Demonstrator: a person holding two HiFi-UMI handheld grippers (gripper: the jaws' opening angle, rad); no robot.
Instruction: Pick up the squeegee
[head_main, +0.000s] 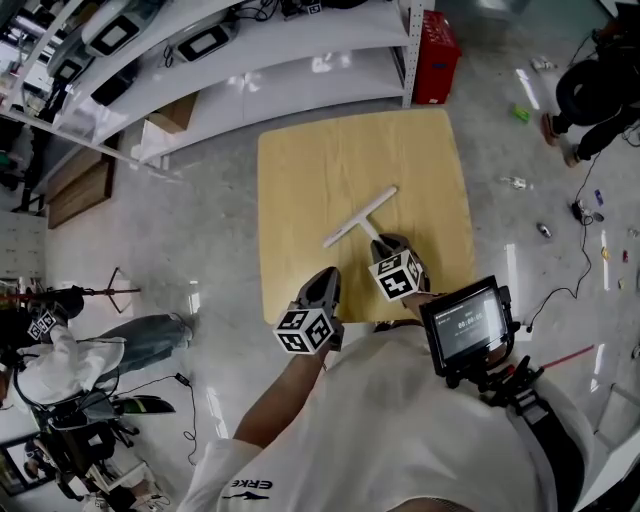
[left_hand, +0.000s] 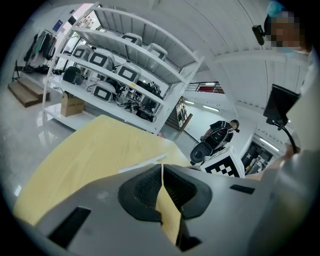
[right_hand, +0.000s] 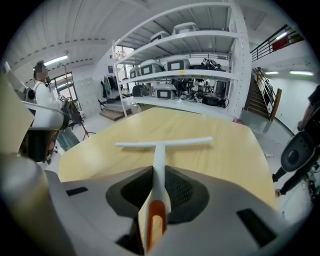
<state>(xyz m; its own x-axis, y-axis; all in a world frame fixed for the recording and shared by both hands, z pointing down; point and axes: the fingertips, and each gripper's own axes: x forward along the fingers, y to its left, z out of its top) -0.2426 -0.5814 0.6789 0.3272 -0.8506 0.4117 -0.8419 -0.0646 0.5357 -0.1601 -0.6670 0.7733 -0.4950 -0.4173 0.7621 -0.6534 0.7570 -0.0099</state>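
Observation:
A white T-shaped squeegee (head_main: 358, 219) with an orange patch on its handle lies over the yellow wooden table (head_main: 300, 170). Its handle (right_hand: 158, 165) runs back between the jaws of my right gripper (right_hand: 157, 186), which is shut on it, and the blade (right_hand: 165, 144) stretches crosswise ahead. The right gripper (head_main: 388, 246) sits at the table's near edge. My left gripper (head_main: 326, 284) is beside it to the left, shut with nothing between the pads (left_hand: 161, 184). From the left gripper view the squeegee (left_hand: 141, 164) shows as a thin white bar.
White shelving (head_main: 250, 60) with equipment stands beyond the table, with a red crate (head_main: 436, 58) at its right end. A cardboard box (head_main: 172, 113) sits under the shelves. A person (head_main: 600, 90) is at the far right, and small items litter the floor there.

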